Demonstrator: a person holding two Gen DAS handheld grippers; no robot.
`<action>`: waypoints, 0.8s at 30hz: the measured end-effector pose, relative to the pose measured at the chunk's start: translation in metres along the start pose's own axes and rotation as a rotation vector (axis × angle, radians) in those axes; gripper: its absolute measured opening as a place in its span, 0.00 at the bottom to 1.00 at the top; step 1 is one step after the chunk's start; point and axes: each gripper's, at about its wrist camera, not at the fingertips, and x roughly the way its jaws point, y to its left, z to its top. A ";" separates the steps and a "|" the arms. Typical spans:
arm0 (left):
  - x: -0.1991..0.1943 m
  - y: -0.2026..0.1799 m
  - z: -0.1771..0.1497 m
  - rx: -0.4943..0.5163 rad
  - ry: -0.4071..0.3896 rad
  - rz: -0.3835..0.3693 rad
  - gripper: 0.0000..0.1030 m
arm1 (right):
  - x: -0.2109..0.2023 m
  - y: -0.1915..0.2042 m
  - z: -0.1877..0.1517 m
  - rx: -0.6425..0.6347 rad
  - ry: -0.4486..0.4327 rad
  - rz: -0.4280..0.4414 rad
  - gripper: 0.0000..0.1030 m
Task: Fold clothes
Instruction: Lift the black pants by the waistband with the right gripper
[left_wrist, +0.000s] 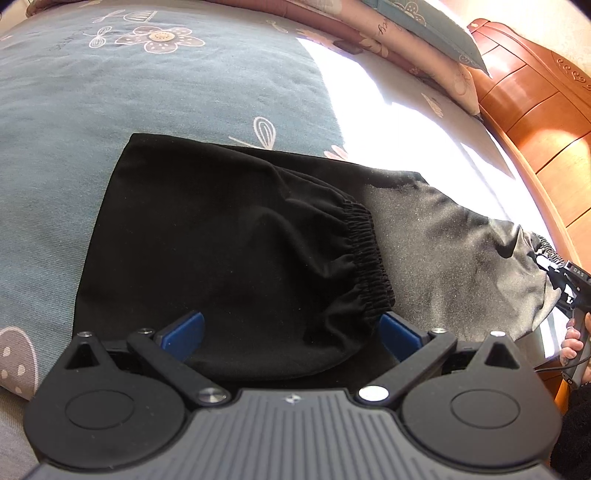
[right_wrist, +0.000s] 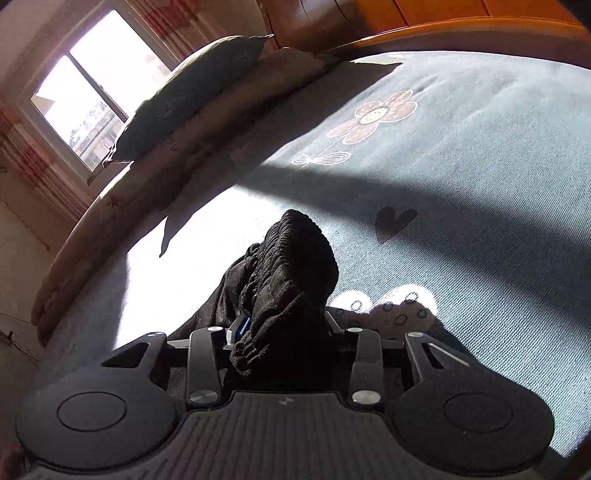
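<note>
A black garment (left_wrist: 229, 236) with gathered elastic bands lies folded over on the blue-grey bedsheet (left_wrist: 74, 110). One elastic cuff (left_wrist: 365, 254) rests on top of it in the left wrist view. My left gripper (left_wrist: 291, 328) is open just above the garment's near edge, and its blue pads (left_wrist: 184, 332) stand wide on either side of the fabric. The right gripper (right_wrist: 284, 321) is shut on a bunched elastic band (right_wrist: 291, 266) of the same garment, which sticks up between its fingers. In the left wrist view the right gripper (left_wrist: 554, 266) holds the garment's sunlit right end.
Pillows (left_wrist: 424, 33) are stacked along the bed's far side against an orange wooden headboard (left_wrist: 535, 96). A person's hand (left_wrist: 572, 343) holds the right gripper's handle. A window (right_wrist: 85, 85) casts a bright sun patch (left_wrist: 388, 99) across the sheet.
</note>
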 end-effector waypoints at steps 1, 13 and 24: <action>-0.003 0.001 0.000 -0.002 -0.005 -0.007 0.98 | -0.003 0.005 0.001 -0.005 -0.005 0.005 0.41; -0.029 0.007 -0.001 0.014 -0.075 0.003 0.98 | -0.041 0.115 -0.006 -0.298 -0.090 -0.061 0.40; -0.048 0.021 -0.007 0.037 -0.141 0.029 0.98 | -0.057 0.229 -0.044 -0.617 -0.154 -0.084 0.40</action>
